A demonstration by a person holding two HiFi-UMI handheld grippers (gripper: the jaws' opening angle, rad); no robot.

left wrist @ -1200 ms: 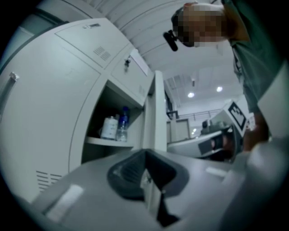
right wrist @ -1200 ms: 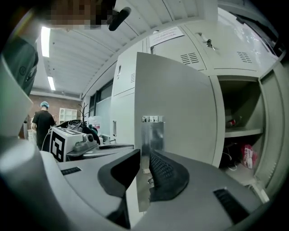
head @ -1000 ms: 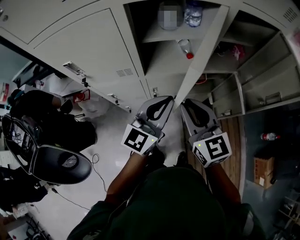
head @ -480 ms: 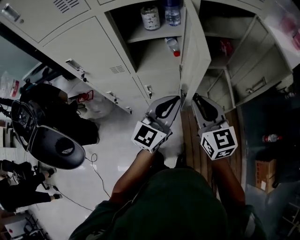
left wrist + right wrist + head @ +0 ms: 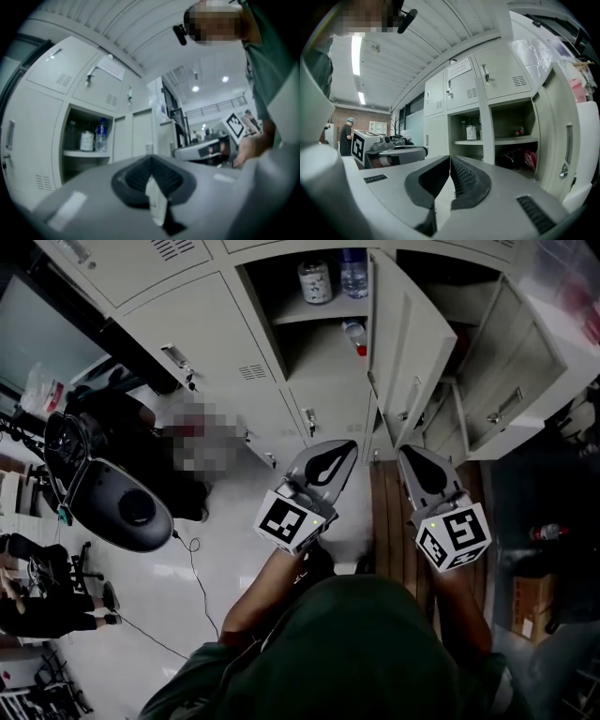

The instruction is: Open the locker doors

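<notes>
My right gripper (image 5: 450, 160) has just been closing, its jaws now pressed together on nothing. My left gripper (image 5: 151, 161) seems closed too. Both are clear of the open locker door (image 5: 412, 348).

The lockers (image 5: 211, 343) run past the top edge; the jar (image 5: 315, 283) label is too small to read.

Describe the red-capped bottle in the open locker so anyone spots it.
In the locker bank, find the open compartment left of the swung-out door. Under its shelf is a small bottle; unlike the jar and water bottle above, its cap is red.
</notes>
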